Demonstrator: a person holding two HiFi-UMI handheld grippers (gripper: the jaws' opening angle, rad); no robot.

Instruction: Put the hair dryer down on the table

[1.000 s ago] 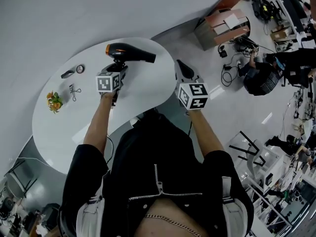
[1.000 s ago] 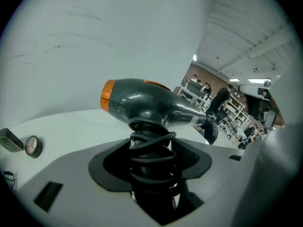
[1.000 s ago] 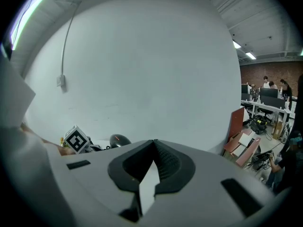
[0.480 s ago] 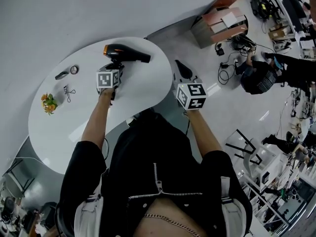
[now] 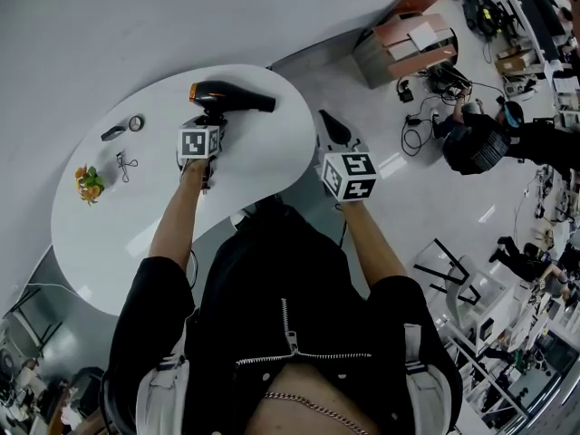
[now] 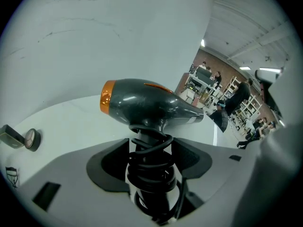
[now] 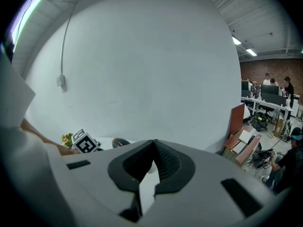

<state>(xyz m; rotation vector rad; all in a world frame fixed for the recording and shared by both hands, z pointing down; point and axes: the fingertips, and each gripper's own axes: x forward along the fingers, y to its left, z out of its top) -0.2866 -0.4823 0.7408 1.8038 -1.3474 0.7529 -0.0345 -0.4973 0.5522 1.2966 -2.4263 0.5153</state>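
A black hair dryer point(image 5: 231, 98) with an orange rear cap stands handle-down over the far part of the white oval table point(image 5: 118, 234). My left gripper point(image 5: 214, 123) is shut on its handle. In the left gripper view the handle point(image 6: 150, 167), wound with black cord, sits clamped between the jaws, and the barrel point(image 6: 147, 105) points right. I cannot tell whether the handle's foot touches the tabletop. My right gripper point(image 5: 333, 130) hovers past the table's right edge with nothing in it. The right gripper view shows this gripper point(image 7: 152, 151) shut, its jaw tips meeting.
Small items lie at the table's left: a round compact point(image 5: 135, 124), a dark clip point(image 5: 113, 134), a small metal tool point(image 5: 121, 165) and orange flowers point(image 5: 88, 182). Boxes point(image 5: 403, 48) and cables lie on the floor at the right, near a crouching person point(image 5: 471, 143).
The left gripper keeps its hold on the hair dryer, and both grippers sit almost where they were. The whole head view has slid slightly left.
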